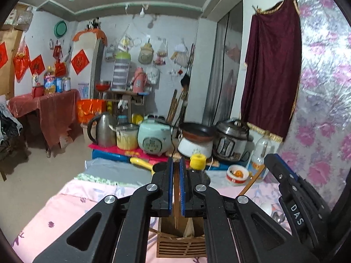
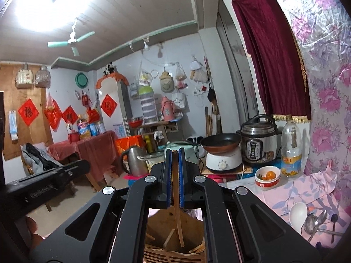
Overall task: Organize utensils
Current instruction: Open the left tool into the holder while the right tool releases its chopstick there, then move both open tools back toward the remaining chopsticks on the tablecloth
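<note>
My left gripper [image 1: 176, 168] is shut on a wooden chopstick [image 1: 175, 197] that hangs upright between the blue pads. Its lower end reaches into a slatted wooden utensil holder [image 1: 182, 248] on the pink cloth below. My right gripper [image 2: 174, 155] is shut on another chopstick [image 2: 178, 219], whose tip dips into the same holder [image 2: 169, 257], where several sticks lie. The right gripper's body [image 1: 291, 197] shows at the right of the left wrist view. A white spoon [image 2: 297, 215] and metal spoons [image 2: 312, 221] lie on the cloth to the right.
Behind the holder stand a kettle [image 1: 103, 131], a pale green rice cooker [image 1: 153, 138], a frying pan [image 2: 220, 142] on a white cooker, a pressure cooker [image 2: 258, 140], a bottle [image 2: 290, 149] and a bowl [image 2: 267, 176] with orange fruit. A floral wall covering [image 2: 324, 87] bounds the right side.
</note>
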### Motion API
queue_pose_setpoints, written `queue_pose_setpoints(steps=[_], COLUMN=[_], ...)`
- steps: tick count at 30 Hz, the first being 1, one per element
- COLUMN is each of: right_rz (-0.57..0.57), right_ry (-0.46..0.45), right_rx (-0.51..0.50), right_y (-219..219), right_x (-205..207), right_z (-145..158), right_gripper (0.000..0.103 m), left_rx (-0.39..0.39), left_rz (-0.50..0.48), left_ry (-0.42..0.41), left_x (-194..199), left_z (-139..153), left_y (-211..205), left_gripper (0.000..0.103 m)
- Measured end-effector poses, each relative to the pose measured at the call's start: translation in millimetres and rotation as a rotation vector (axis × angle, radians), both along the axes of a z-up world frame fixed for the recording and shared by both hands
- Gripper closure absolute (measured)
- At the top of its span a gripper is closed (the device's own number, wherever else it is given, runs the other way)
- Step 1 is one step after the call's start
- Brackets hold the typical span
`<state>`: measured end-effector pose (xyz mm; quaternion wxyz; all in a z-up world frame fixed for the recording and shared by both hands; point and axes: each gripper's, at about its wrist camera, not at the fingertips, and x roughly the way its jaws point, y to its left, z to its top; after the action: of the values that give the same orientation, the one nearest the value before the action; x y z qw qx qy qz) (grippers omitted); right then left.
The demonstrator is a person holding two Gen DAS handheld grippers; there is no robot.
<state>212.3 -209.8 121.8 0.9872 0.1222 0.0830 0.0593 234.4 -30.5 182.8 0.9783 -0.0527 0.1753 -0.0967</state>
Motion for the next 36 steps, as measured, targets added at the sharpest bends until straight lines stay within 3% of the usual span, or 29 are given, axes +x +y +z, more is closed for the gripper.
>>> queue_pose_setpoints(steps=[4, 6, 7, 8, 10, 15, 20, 23, 36], right_rz=[0.044, 0.06, 0.055, 0.05, 0.036, -0.011, -0.009, 0.001, 0.013], right_ry=[0.084, 0.128, 0.138, 0.144, 0.147, 0.132, 0.126, 0.127, 0.155], right_rx=[0.015, 0.002, 0.01, 0.022, 0.038, 0.058, 0.089, 0.097, 0.063], right_y=[0, 1, 0, -3, -7, -17, -21, -19, -5], right_x=[17, 25, 26, 27, 26, 22, 20, 19, 8], right_z=[-14, -20, -22, -23, -23, -20, -19, -19, -16], right_gripper=[0.096, 0.09, 0.085, 0.075, 0.06, 0.043, 0.02, 0.012, 0.008], left_rx=[0.022, 0.027, 0.022, 0.017, 0.002, 0.016, -0.007, -0.023, 0.006], left_rz=[-0.009, -0.006, -0.009, -0.011, 0.009, 0.031, 0.047, 0.056, 0.105], left_ry=[0.062, 0.101, 0.119, 0.13, 0.139, 0.148, 0.141, 0.149, 0.155], left_x=[20, 27, 29, 31, 33, 34, 29, 31, 20], left_z=[-18, -26, -28, -31, -34, -34, -30, -29, -25], left_y=[-6, -7, -6, -3, 1, 3, 11, 14, 17], left_gripper=[0.097, 0.093, 0.075, 0.044, 0.023, 0.014, 0.007, 0.006, 0.006])
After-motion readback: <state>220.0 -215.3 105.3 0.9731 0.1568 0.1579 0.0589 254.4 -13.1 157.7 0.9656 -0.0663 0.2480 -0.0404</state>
